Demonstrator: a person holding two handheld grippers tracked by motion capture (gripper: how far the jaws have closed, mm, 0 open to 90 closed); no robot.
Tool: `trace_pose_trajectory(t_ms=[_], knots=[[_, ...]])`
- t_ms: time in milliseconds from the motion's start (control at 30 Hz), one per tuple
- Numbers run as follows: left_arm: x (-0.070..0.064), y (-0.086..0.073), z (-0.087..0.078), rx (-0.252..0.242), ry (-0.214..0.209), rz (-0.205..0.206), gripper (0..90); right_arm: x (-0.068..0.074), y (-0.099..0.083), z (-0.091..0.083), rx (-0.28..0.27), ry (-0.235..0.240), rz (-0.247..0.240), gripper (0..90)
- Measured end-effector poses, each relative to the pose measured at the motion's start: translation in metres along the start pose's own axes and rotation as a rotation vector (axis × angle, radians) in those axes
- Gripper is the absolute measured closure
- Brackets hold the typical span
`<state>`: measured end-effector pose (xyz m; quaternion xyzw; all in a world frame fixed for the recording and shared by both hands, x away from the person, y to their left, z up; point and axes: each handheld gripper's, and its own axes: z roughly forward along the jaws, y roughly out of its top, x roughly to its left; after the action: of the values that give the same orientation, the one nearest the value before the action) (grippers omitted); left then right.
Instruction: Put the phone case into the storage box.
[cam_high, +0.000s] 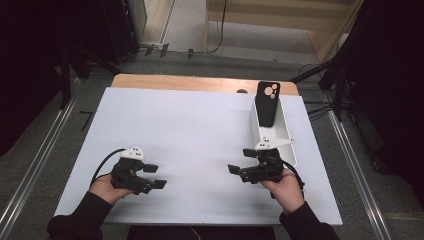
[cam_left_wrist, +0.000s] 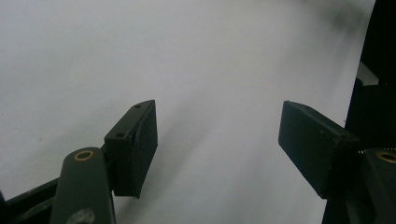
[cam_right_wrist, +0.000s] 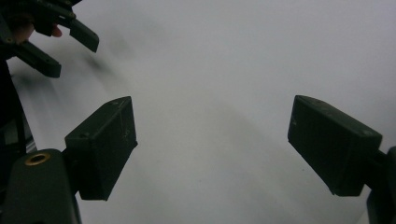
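Left gripper jaws wide, empty, well apart from white bin. Right gripper also wide, empty, just beside bin. Black phone case stands in bin's far end.

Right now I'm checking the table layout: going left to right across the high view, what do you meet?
Left gripper → right gripper → white tray holding a black phone case.
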<state>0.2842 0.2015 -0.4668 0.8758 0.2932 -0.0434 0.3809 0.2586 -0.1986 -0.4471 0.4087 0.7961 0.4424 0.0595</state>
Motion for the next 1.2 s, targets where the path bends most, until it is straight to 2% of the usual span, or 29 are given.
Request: trace_pose_trajectory(t_ms=[133, 500, 567, 833, 933, 1033, 1200], knots=[[0.000, 0.000, 0.000, 0.000, 0.000, 0.001, 28.6, 0.003, -0.005, -0.002, 0.009, 0.003, -0.030, 17.2], [0.000, 0.000, 0.000, 0.005, 0.001, 0.004, 28.6, 0.008, -0.022, -0.004, 0.059, 0.023, -0.037, 19.3], [0.000, 0.000, 0.000, 0.004, 0.002, 0.004, 28.6, 0.009, -0.024, -0.005, 0.053, 0.012, -0.058, 19.3], [0.000, 0.000, 0.001, 0.004, 0.001, 0.006, 28.6, 0.014, -0.031, -0.010, 0.054, 0.030, -0.074, 19.4], [-0.001, 0.000, 0.000, 0.004, 0.001, 0.007, 28.6, 0.016, -0.035, -0.010, 0.085, 0.042, -0.050, 19.4], [-0.001, 0.000, 0.001, 0.004, 0.002, 0.006, 28.6, 0.014, -0.040, -0.009, 0.112, 0.039, -0.055, 19.5], [-0.001, 0.000, 0.001, 0.007, 0.005, 0.007, 28.6, 0.013, -0.048, -0.008, 0.128, 0.035, -0.075, 20.3]])
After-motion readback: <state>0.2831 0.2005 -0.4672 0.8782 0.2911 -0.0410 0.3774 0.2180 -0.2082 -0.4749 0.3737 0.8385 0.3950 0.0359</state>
